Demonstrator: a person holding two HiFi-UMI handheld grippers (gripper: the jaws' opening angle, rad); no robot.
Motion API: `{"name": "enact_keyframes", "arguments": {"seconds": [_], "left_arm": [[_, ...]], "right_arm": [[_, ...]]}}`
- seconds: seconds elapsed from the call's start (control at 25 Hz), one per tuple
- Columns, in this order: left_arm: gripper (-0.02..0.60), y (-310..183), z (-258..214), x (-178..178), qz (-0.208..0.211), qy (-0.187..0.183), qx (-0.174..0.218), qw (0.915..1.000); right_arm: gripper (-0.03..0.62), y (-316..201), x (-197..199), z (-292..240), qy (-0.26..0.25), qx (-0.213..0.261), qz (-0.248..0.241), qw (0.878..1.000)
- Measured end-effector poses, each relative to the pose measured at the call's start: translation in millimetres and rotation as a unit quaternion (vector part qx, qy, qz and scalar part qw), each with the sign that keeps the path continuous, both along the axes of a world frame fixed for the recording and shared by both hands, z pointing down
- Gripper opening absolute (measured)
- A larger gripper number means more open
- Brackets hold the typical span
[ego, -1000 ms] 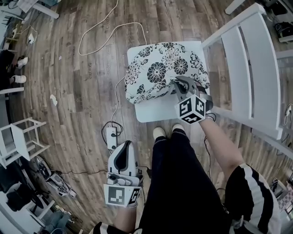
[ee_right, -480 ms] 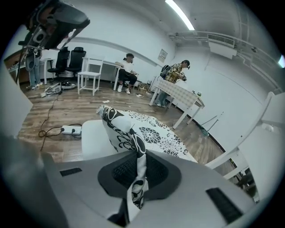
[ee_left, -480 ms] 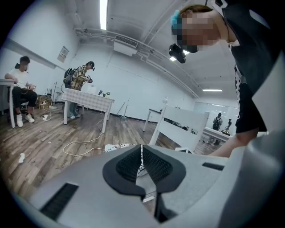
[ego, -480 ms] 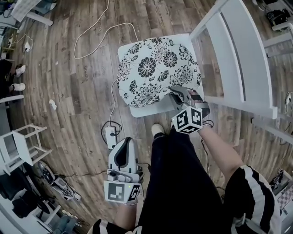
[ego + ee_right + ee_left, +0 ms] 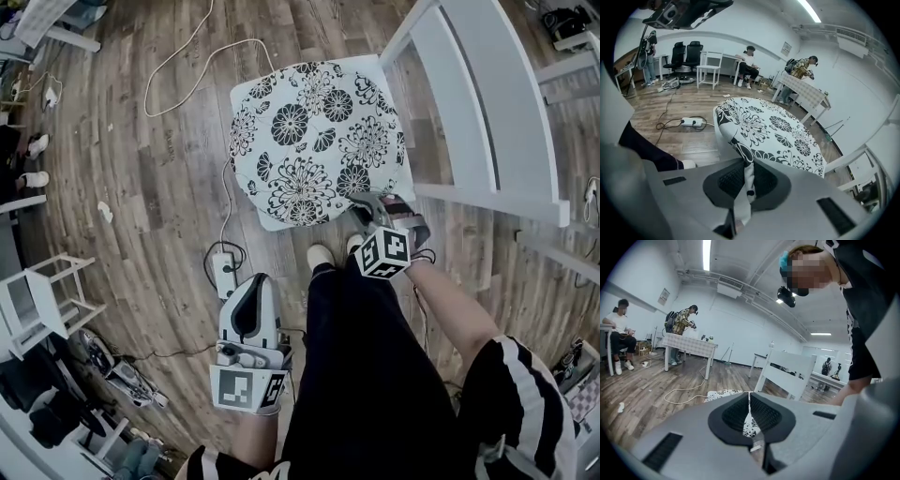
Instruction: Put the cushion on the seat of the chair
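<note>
Plank floor (image 5: 178, 141), floral cushion (image 5: 314, 136) over white chair seat (image 5: 278, 224)

Dark trousers (image 5: 375, 375), white shoes (image 5: 321, 255), black white-striped sleeves (image 5: 511, 394).

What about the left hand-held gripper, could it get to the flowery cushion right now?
Probably yes. The left hand-held gripper points toward the cushion, with only floor and a power strip between them. It is a reach away, and its jaws are together, so they must open first.
</note>
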State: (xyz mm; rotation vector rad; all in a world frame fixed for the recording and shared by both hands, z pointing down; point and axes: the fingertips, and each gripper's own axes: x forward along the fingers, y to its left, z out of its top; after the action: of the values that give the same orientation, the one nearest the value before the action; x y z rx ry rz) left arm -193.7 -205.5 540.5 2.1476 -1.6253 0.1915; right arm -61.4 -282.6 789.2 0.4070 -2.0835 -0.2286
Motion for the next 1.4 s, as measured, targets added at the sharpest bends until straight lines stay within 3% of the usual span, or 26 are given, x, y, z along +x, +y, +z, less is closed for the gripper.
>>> {"name": "enact_keyframes", "arguments": {"seconds": [0.44,0.76,1.04,1.4], "left_arm": [[0.014,10,7,0,-0.002,-0.004,-0.009,1.0000],[0.014,11,8,1,-0.006,0.001,-0.009,0.9999],[0.014,6,5,7,-0.001,0.006,-0.005,1.0000],[0.014,-1,-6,13,0.008,0.005,0.007,0.9999]], "right_arm": [[0.028,11,4,32,0.034,-0.016,-0.009,0.999],[0.034,16,2,35,0.022,-0.046,-0.004,0.999],[0.162,27,2,34,0.025,-0.080,-0.027,0.996],[0.199,26,5,14,0.023,-0.075,-0.017,0.997]]}}
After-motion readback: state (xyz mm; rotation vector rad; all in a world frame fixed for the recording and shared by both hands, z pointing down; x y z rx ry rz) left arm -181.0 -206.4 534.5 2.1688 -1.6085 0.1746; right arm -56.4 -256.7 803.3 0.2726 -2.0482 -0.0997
